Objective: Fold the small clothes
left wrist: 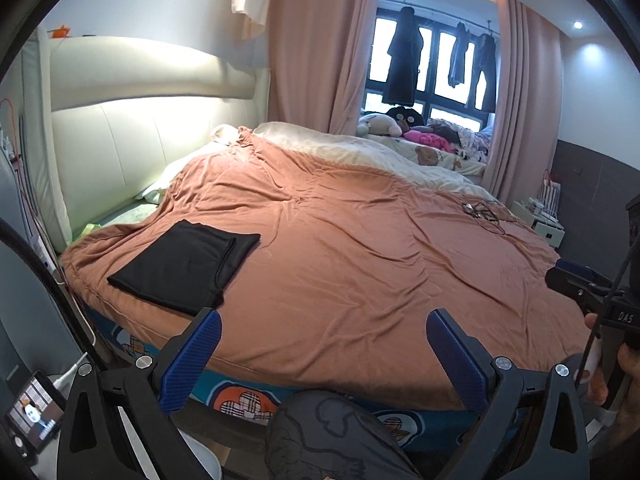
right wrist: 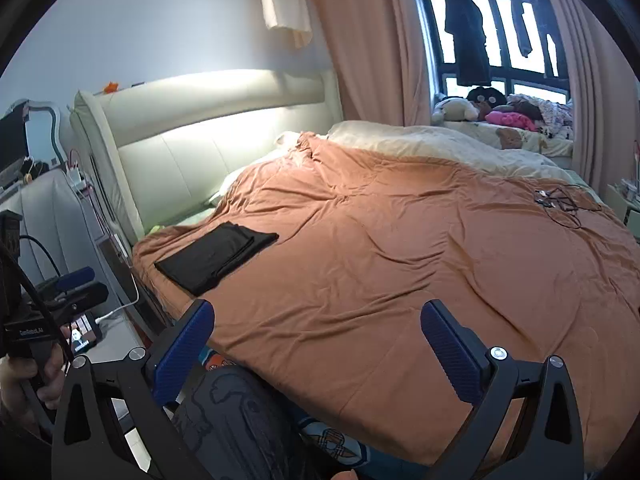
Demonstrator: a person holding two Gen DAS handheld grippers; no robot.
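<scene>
Left wrist view shows the black garment (left wrist: 184,266) already folded into a flat rectangle, lying on the near left corner of the orange duvet (left wrist: 340,248), close to the bed's edge and well apart from both my tools. My left gripper (left wrist: 323,334) hangs above the near edge of the bed with its blue-padded jaws spread wide and nothing between them. From the right wrist view, my right gripper (right wrist: 316,326) is likewise gaping and empty, held over the duvet's front edge, with the folded cloth off to its left. A tangle of thin black cables (right wrist: 562,202), or perhaps glasses among them, sits far across the duvet near the right side. Behind the bed stands a cream padded headboard (left wrist: 132,120), and pink curtains (left wrist: 316,48) frame a window where dark clothes hang
</scene>
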